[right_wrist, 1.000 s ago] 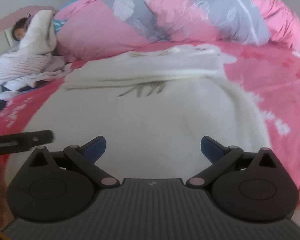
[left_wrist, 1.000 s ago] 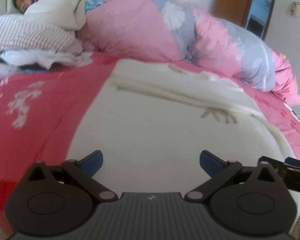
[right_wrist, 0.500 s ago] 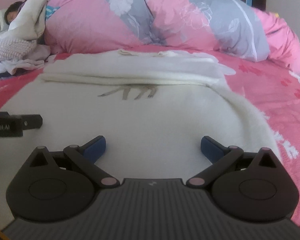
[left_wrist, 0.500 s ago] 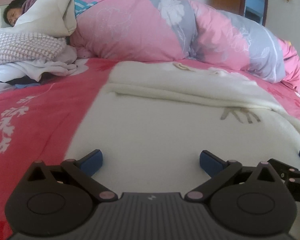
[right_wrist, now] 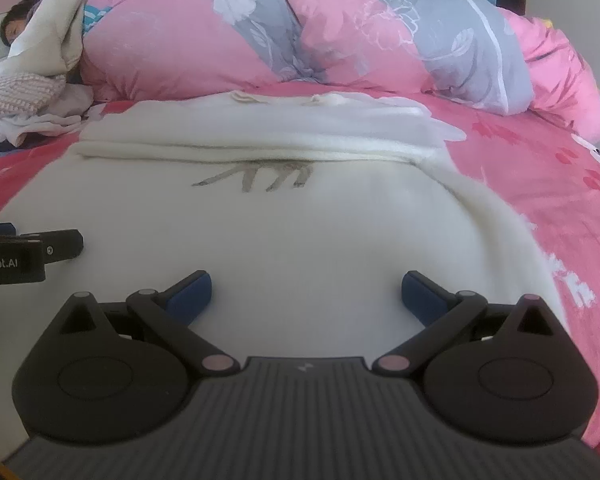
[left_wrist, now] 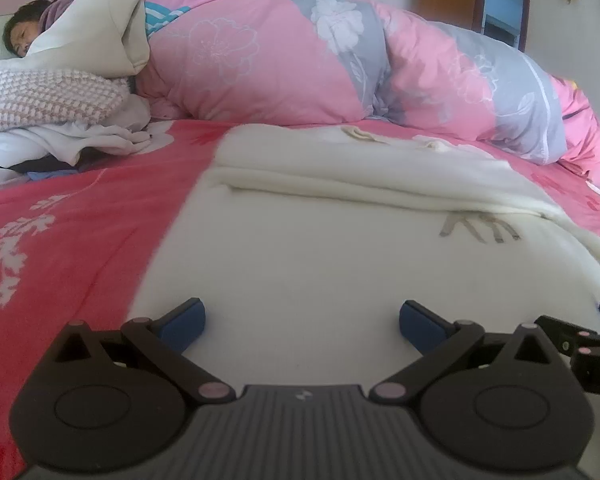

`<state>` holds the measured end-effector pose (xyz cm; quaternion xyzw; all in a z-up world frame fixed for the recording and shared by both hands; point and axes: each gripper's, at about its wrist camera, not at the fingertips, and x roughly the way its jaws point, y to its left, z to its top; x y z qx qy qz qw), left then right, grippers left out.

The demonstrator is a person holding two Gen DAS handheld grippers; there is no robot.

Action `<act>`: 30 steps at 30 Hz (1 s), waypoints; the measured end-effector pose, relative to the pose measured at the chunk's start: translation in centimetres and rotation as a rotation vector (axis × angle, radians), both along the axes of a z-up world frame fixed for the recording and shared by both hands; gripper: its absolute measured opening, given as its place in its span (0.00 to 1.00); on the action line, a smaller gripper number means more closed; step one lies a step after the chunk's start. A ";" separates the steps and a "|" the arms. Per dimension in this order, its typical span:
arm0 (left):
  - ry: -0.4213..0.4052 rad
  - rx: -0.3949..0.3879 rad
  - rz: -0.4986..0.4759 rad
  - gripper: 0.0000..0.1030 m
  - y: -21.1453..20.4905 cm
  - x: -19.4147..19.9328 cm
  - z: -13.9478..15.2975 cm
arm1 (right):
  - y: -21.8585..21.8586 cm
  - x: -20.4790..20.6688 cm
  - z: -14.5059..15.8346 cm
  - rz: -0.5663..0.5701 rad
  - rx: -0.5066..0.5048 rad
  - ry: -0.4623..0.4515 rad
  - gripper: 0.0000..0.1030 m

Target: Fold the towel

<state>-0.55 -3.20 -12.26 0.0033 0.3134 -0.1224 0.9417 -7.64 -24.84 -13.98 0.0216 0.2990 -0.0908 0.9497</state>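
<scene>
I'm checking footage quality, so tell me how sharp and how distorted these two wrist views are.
Left wrist view: the towel is soft and slightly smeared near the left gripper, and fisheye bows the bed sheet. Right wrist view: the towel's grey print reads fairly crisp, its right edge blurs, and the quilt curves with the lens; lighting is even, no glare.

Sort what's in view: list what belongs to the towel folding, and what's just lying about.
Job: cream towel, left gripper, right gripper.
Lying about: pink and grey floral duvet, clothes pile, pink floral bedsheet.
</scene>
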 end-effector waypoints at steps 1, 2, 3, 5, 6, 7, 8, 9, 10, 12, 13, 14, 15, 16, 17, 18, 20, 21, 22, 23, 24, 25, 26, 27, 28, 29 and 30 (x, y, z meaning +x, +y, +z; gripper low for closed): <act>0.000 -0.001 0.000 1.00 0.0 0.0 0.0 | 0.0 -0.1 0.0 0.000 0.001 0.000 0.99; 0.000 -0.003 0.000 1.00 0.0 0.0 0.0 | 0.1 -0.2 0.0 0.000 0.003 0.000 0.99; 0.001 -0.004 0.001 1.00 0.0 0.0 0.0 | 0.1 -0.4 0.0 0.002 0.004 0.001 0.99; 0.001 -0.006 0.002 1.00 0.0 0.0 -0.1 | 0.2 -0.9 0.0 0.007 0.008 0.001 0.99; 0.001 -0.006 0.003 1.00 0.0 -0.1 -0.1 | 0.2 -1.2 0.0 0.009 0.011 0.000 0.99; 0.001 -0.006 0.003 1.00 0.0 -0.1 -0.1 | 0.2 -1.6 0.1 0.013 0.015 -0.001 0.99; 0.001 -0.006 0.004 1.00 0.0 -0.2 -0.1 | 0.3 -2.0 0.1 0.017 0.018 -0.002 0.99; 0.001 -0.006 0.004 1.00 0.0 -0.2 -0.1 | 0.4 -2.5 0.0 0.024 0.022 -0.004 0.99; 0.002 -0.005 0.004 1.00 -0.1 -0.2 -0.1 | 0.5 -3.0 0.1 0.030 0.025 -0.006 0.99; 0.003 -0.003 0.004 1.00 -0.1 -0.2 0.0 | 0.6 -3.9 0.1 0.042 0.033 -0.008 0.99; 0.003 -0.002 0.004 1.00 -0.1 -0.2 0.0 | 0.6 -4.4 0.1 0.050 0.037 -0.006 0.99; 0.004 -0.001 0.004 1.00 -0.1 -0.2 0.0 | 0.7 -4.8 0.1 0.058 0.040 -0.004 0.99; 0.004 0.000 0.004 1.00 -0.1 -0.2 0.0 | 0.7 -5.3 0.1 0.067 0.042 -0.001 0.99; 0.005 0.000 0.005 1.00 -0.1 -0.2 0.0 | 0.8 -5.8 0.1 0.077 0.044 0.003 0.99; 0.005 0.000 0.005 1.00 -0.1 -0.2 0.0 | 0.8 -6.3 0.2 0.087 0.046 0.006 0.99; 0.006 0.001 0.006 1.00 -0.1 -0.2 0.0 | 0.8 -6.9 0.2 0.099 0.048 0.009 0.99; 0.007 0.001 0.006 1.00 -0.1 -0.2 0.0 | 0.8 -8.0 0.3 0.126 0.055 0.020 0.99; 0.007 0.002 0.007 1.00 -0.1 -0.2 0.1 | 0.9 -8.5 0.4 0.148 0.053 0.033 0.99; 0.008 0.002 0.008 1.00 -0.1 -0.2 0.1 | 1.0 -9.1 0.4 0.173 0.047 0.048 0.99; 0.008 0.003 0.009 1.00 -0.2 -0.2 0.1 | 1.2 -9.6 0.4 0.195 0.035 0.063 0.99; 0.008 0.003 0.010 1.00 -0.2 -0.2 0.1 | 1.4 -10.0 0.5 0.216 0.014 0.084 0.99; 0.008 0.003 0.010 1.00 -0.2 -0.2 0.1 | 1.7 -10.4 0.5 0.236 -0.009 0.107 0.99; 0.008 0.004 0.011 1.00 -0.2 -0.2 0.0 | 1.9 -10.7 0.7 0.248 -0.024 0.120 0.99; 0.008 0.004 0.012 1.00 -0.2 -0.2 0.0 | 2.0 -11.0 0.8 0.257 -0.036 0.131 0.99; 0.008 0.004 0.014 1.00 -0.3 -0.2 0.0 | 2.0 -11.2 1.2 0.260 -0.036 0.118 0.99; 0.007 0.005 0.015 1.00 -0.3 -0.3 0.0 | 1.9 -11.3 1.7 0.260 -0.032 0.097 0.99; 0.006 0.007 0.017 1.00 -0.3 -0.3 0.0 | 1.7 -11.3 2.2 0.255 -0.025 0.066 0.99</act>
